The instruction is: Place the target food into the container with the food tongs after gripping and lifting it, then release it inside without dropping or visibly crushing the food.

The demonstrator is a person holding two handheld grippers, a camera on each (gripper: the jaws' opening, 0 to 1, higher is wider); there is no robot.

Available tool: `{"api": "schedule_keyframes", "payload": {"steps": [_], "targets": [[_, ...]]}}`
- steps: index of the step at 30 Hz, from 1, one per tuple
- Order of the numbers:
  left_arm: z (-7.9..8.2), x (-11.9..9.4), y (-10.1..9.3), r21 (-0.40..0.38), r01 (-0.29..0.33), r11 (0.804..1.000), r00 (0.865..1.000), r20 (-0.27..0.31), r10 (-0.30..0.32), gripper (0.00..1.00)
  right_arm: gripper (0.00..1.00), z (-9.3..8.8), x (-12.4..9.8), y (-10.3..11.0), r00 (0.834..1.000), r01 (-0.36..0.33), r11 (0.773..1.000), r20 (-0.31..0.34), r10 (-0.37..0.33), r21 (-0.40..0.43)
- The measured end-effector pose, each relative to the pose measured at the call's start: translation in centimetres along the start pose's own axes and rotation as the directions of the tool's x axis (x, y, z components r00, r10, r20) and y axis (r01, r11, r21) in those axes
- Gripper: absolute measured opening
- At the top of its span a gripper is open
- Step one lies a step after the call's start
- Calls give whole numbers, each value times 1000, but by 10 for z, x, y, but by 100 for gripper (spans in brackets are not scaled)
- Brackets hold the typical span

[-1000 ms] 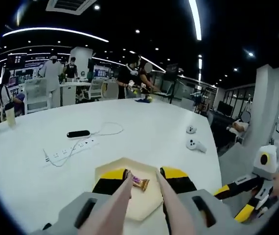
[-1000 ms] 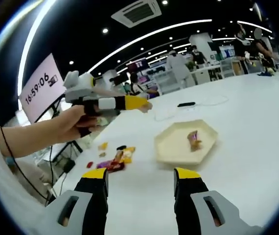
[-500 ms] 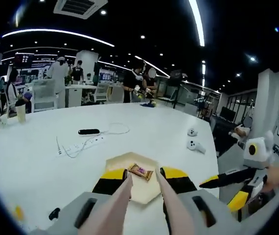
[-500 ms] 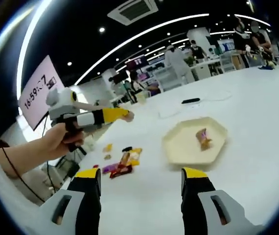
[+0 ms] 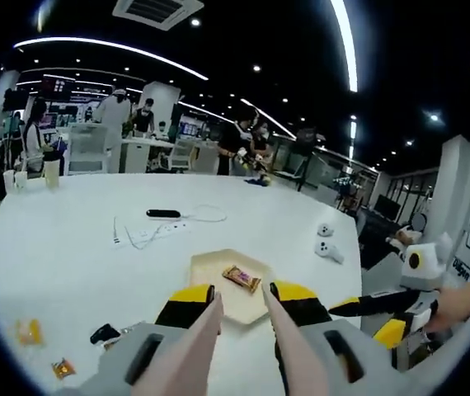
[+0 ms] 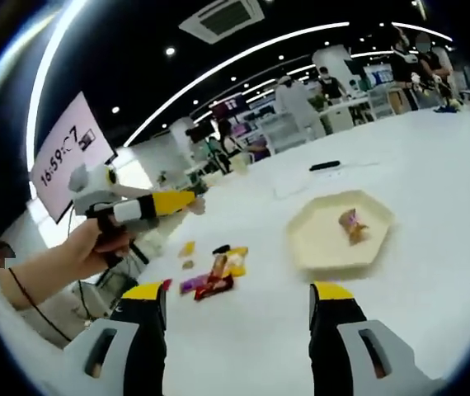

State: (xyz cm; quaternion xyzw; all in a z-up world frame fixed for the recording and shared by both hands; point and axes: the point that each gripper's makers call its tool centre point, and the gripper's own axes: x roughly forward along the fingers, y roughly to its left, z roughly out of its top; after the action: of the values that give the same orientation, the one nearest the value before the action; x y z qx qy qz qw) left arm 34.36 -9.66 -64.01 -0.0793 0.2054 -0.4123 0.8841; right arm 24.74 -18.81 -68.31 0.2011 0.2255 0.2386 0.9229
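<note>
One wrapped snack already lay in the tray ahead of the near-closed, empty tongs; right gripper gaped empty, loose snacks beyond its left jaw.

In the left gripper view, the near edge of the hexagonal tray is covered by the tongs held along the left gripper, and the tong tips are blurred. The print on the wrapped snack is too small to be read. The right gripper is cut off at the right edge. In the right gripper view, the snack pile is blurred into coloured patches, and the pink sign's digits are only partly legible.
</note>
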Motion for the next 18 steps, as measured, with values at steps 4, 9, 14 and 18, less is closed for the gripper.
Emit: {"api": "schedule_keyframes", "payload": {"steps": [4, 9, 14, 18], "targets": [[2, -8, -2, 11, -5, 1000, 1000, 13, 5, 26, 72, 15, 2, 2, 1000, -8, 1000, 24, 8, -20], [-5, -9, 4, 24, -12, 1000, 1000, -2, 12, 26, 73, 17, 3, 1, 1000, -6, 998, 28, 8, -59], [-2, -18, 5, 11, -28, 1000, 1000, 15, 28, 26, 73, 8, 1, 4, 1000, -19, 999, 11, 19, -47], [-2, -21, 4, 11, -34, 999, 999, 19, 34, 26, 73, 1, 0, 5, 1000, -22, 998, -3, 21, -63]]}}
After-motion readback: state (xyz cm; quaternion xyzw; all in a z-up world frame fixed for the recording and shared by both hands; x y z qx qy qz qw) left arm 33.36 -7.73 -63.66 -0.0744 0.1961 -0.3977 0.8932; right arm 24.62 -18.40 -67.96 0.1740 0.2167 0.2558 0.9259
